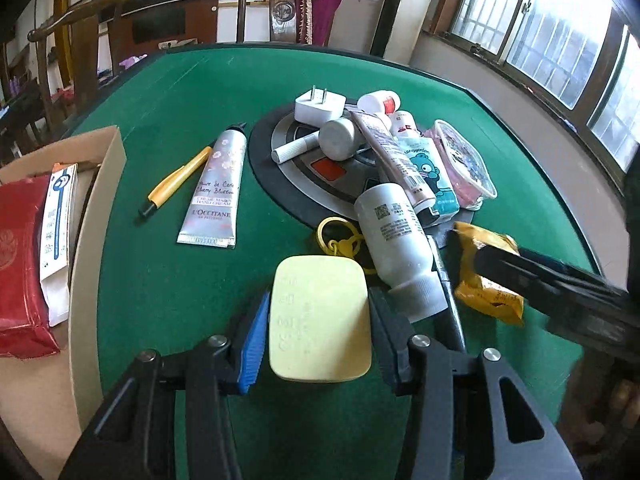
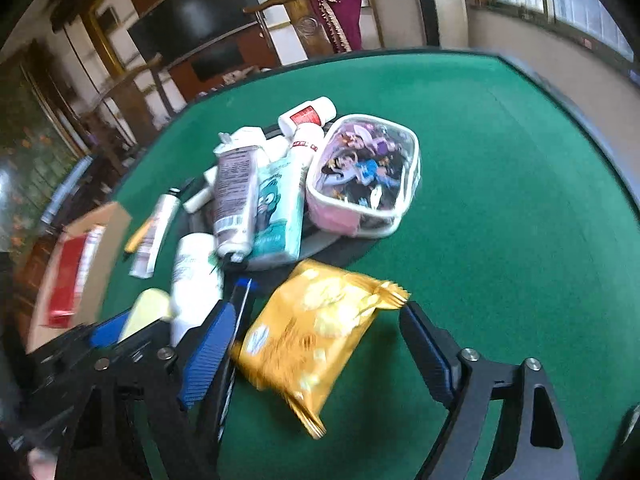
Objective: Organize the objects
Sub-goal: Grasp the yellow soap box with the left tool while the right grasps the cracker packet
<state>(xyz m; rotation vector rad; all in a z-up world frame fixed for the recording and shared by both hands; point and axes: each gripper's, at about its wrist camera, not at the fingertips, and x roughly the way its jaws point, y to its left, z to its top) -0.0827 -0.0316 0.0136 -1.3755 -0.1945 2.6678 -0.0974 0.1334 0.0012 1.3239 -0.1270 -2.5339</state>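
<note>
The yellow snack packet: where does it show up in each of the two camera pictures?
Left wrist view: the yellow snack packet lies at the right, partly behind the right gripper.
Right wrist view: it lies low in the middle, between the open fingers.
Shared landmark: the white bottle lying just left of it.

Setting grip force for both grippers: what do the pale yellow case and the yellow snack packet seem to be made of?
Pale yellow case: probably matte silicone or soft plastic, judging by its rounded corners, embossed marks and lack of glare. Yellow snack packet: thin glossy plastic film, crinkled, with a crimped, serrated end seal.
</note>
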